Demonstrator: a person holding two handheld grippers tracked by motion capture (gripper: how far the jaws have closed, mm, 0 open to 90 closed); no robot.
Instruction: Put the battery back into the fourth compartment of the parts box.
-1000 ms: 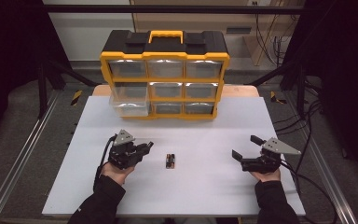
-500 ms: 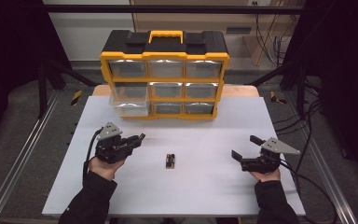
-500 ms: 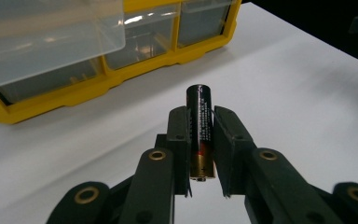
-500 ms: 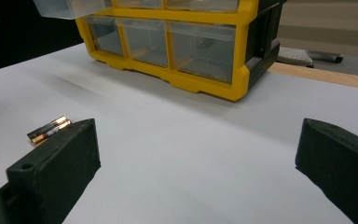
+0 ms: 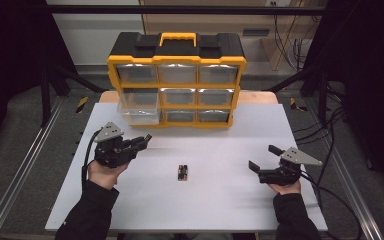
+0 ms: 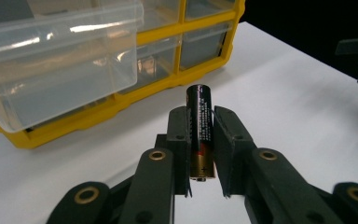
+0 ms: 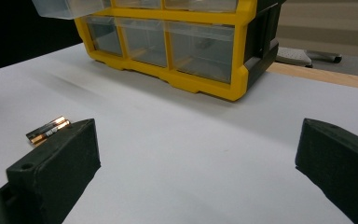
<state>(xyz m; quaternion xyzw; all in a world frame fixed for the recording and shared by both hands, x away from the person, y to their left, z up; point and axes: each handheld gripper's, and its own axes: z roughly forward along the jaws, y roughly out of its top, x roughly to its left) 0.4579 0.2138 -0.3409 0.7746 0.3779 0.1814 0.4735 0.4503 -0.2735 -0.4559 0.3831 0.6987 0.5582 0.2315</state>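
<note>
your left gripper (image 5: 142, 140) is raised over the left part of the white surface (image 5: 220, 200), and its fingers (image 6: 228, 140) are closed tight on a single battery (image 6: 200, 133). in the left gripper view that battery stands lengthwise between the two black fingers, dark along most of its body with a gold band at the near end, and its far tip sticks out past the fingertips. just beyond it sits the yellow and black drawer cabinet (image 5: 177, 82) at the back of the surface, with three rows of clear drawers. one clear drawer (image 5: 139, 106) on the cabinet's left side, in the middle row, is pulled out towards you, and your left gripper points at it from near by. two more batteries (image 5: 182, 172) lie side by side, touching each other, flat on the surface near its middle, between your two hands and well apart from both. your right gripper (image 5: 264, 159) rests low at the right of the surface, and its fingers (image 7: 56, 163) stand wide apart with nothing between them. in the right gripper view the pair of batteries (image 7: 49, 130) lies just past the left finger.
</note>
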